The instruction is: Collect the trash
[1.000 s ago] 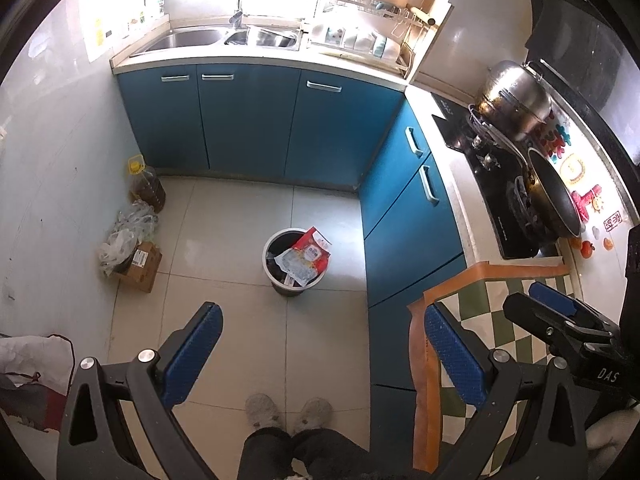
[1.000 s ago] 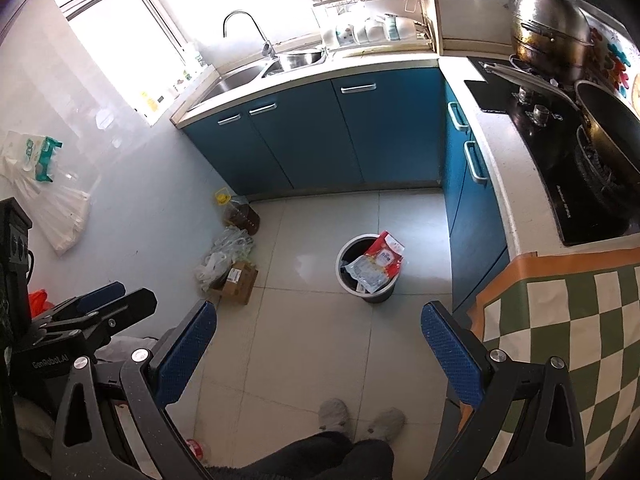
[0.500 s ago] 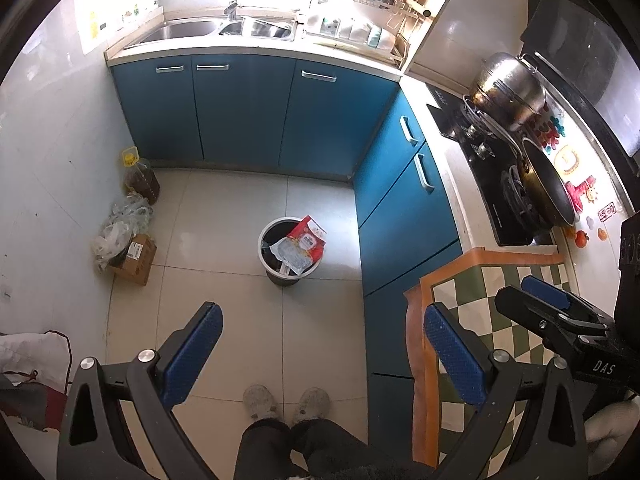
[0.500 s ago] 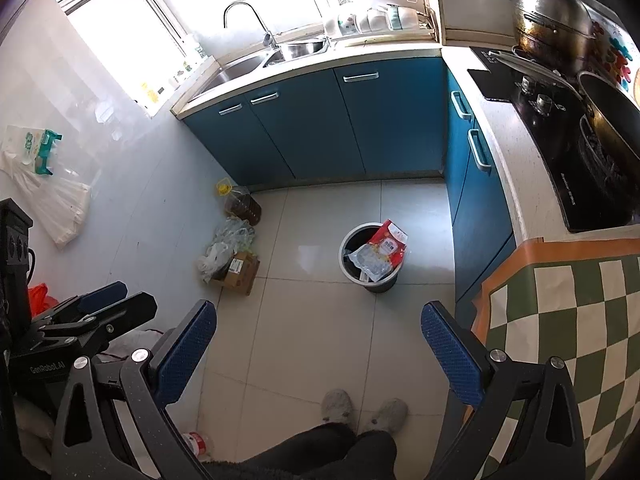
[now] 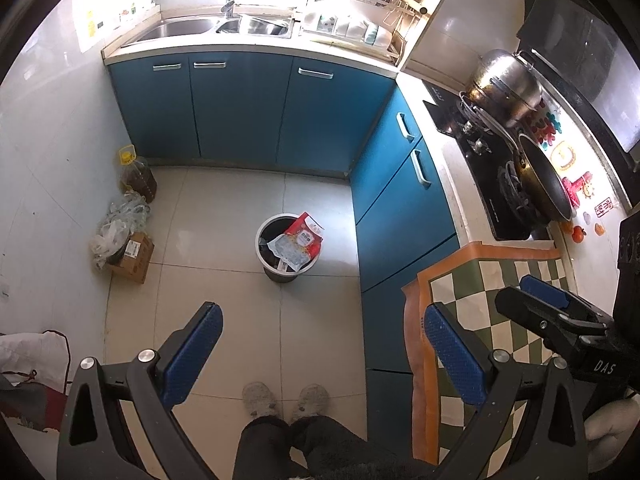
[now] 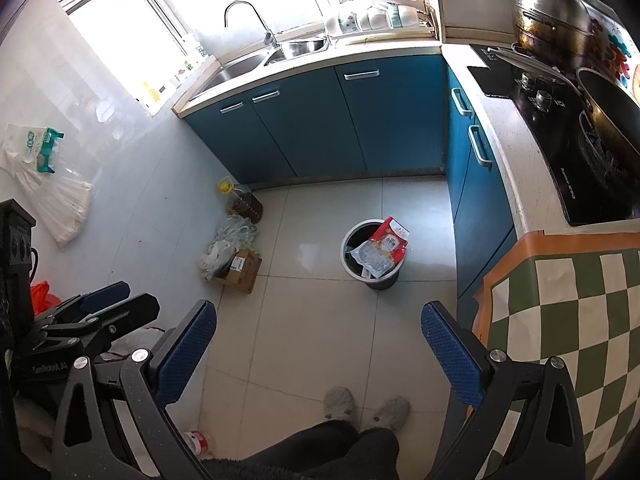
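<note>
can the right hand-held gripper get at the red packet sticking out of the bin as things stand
Probably yes: the right hand-held gripper is open and empty, and only bare floor lies between it and the red packet atop the bin, though it's high above.

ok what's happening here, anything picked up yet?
Nothing yet. A person stands in a small kitchen with the left gripper and right gripper both open and empty, held high over the tiled floor. The trash bin sits ahead on the floor, with a red and clear wrapper sticking out of its top. A cardboard box with plastic bags lies by the left wall, and a small bottle lies near the person's feet.
</note>
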`<control>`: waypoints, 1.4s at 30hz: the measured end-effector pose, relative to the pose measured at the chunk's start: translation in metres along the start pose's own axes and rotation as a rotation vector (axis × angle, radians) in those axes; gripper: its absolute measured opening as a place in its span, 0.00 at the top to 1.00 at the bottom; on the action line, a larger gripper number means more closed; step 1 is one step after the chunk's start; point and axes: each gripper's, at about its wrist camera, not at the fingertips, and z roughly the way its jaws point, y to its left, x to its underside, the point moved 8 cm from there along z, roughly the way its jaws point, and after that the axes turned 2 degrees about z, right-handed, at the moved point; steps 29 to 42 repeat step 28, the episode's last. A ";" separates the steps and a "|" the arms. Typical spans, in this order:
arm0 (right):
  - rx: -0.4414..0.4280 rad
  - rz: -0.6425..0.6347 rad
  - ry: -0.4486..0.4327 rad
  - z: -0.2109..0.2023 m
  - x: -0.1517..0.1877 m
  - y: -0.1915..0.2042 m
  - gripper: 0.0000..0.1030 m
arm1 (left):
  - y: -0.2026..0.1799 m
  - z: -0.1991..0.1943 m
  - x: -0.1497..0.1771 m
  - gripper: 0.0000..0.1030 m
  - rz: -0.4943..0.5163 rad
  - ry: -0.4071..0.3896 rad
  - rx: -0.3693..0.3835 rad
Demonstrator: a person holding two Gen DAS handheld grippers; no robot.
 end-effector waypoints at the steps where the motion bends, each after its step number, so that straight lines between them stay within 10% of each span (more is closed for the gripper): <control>1: 0.002 0.000 0.000 0.000 0.001 0.000 0.00 | -0.001 -0.001 0.000 0.00 0.001 -0.002 0.005; 42: -0.001 0.009 0.009 -0.003 0.005 -0.005 0.00 | -0.008 -0.002 -0.006 0.00 0.009 -0.005 0.040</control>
